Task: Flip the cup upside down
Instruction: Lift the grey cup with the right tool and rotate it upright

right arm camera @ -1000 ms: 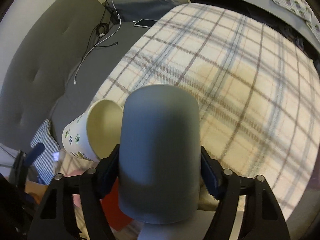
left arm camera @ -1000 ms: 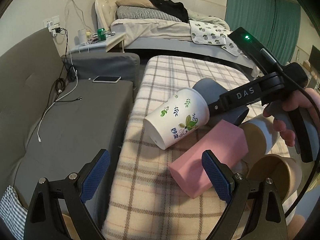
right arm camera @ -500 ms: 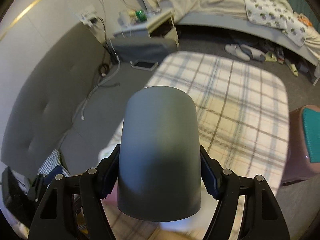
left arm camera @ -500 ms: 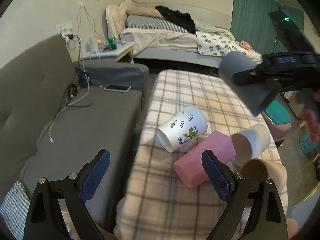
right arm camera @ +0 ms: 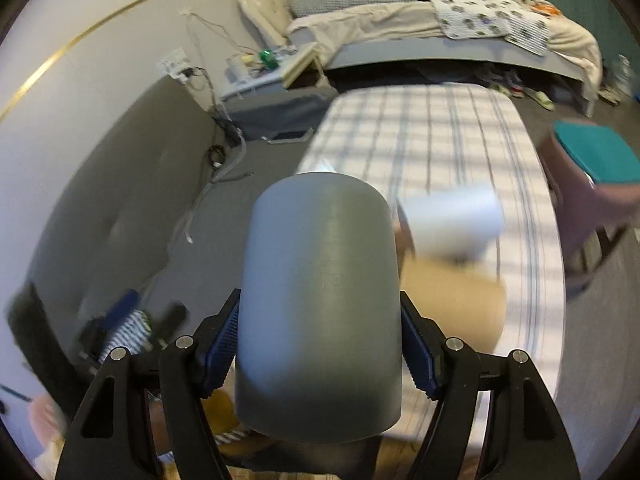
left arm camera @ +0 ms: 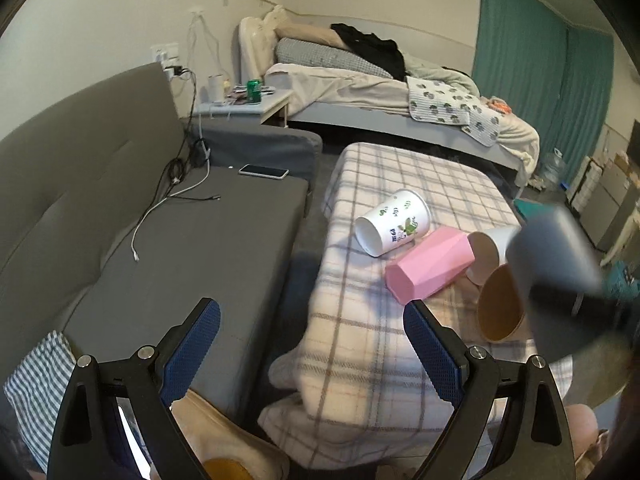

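My right gripper [right arm camera: 320, 344] is shut on a grey cup [right arm camera: 320, 304], holding it in the air above the near end of the plaid-covered table [right arm camera: 440, 136]. The closed bottom of the cup points away from the camera. The same grey cup [left arm camera: 556, 276] shows blurred at the right of the left wrist view. My left gripper [left arm camera: 312, 344] is open and empty, held back off the table's near left corner, over the gap beside the sofa.
On the plaid table [left arm camera: 400, 168] lie a white leaf-printed cup [left arm camera: 394, 228], a pink faceted cup [left arm camera: 430, 270], a white cup [left arm camera: 492, 244] and a brown cup [left arm camera: 500, 308], all on their sides. A grey sofa [left arm camera: 180, 240] with a phone [left arm camera: 264, 171] stands to the left.
My right gripper has lifted the grey cup off the table and carried it toward the near right. My left gripper has drawn back and up, away from the cups.
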The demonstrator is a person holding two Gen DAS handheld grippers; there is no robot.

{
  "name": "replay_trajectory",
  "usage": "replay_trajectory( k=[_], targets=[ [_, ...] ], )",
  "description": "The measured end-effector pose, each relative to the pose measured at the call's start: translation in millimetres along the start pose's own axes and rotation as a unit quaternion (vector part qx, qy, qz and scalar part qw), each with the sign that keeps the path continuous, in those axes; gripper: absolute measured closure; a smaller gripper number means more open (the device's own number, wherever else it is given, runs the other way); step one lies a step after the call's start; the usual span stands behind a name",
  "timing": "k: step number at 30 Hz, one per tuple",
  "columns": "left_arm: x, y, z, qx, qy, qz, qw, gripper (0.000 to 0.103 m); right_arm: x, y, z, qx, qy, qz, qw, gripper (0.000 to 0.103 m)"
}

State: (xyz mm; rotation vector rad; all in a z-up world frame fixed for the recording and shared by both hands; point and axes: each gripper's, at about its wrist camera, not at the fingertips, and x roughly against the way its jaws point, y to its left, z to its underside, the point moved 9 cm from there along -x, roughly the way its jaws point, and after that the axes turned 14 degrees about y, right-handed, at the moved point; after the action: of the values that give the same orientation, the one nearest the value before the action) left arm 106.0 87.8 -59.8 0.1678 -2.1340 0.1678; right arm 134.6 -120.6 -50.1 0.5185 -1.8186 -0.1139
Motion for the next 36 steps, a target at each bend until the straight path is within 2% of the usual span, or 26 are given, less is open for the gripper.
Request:
replay_trajectory(
  k=[3,7,15,21,25,28,33,36],
  targets=[
    [4,1,-3,0.0,-0.01,-0.003,0.9999,0.007,-20,1,27,-0.015,-0.004,0.026,1.0,0.032],
    [2,3,-4,0.002,-0.013,-0.007,0.9999,0.007,-49,-4,45,-0.049,0.003,0.018,0.999,0.032],
    [-22,5,2,-0.002,0.009,-0.021,0.9997,0.007,-89,-4,49,-0.04,0.018,0.043,0.998,0.032],
    [-30,1,4,-0.013,0.019,-0.022,0.9995,0.007,-103,-12,41,-0.042,0.015,0.055,0.997,0.032],
    [-28,0,4,-0.013,0.021,-0.021,0.9995,0.007,-103,-11,38,-0.033,0.008,0.067,0.997,0.03],
    [-22,1,0,-0.003,0.02,-0.015,0.9997,0.007,-96,-11,39,-0.032,-0.001,0.07,0.997,0.019],
    [-3,-5,-10,0.002,0.006,-0.004,1.0,0.007,-61,-7,42,-0.017,-0.038,0.072,0.997,0.015],
    [7,-22,-12,-0.008,0.004,0.003,1.0,0.007,-32,-9,47,-0.002,-0.065,0.081,0.995,0.015]
  ],
)
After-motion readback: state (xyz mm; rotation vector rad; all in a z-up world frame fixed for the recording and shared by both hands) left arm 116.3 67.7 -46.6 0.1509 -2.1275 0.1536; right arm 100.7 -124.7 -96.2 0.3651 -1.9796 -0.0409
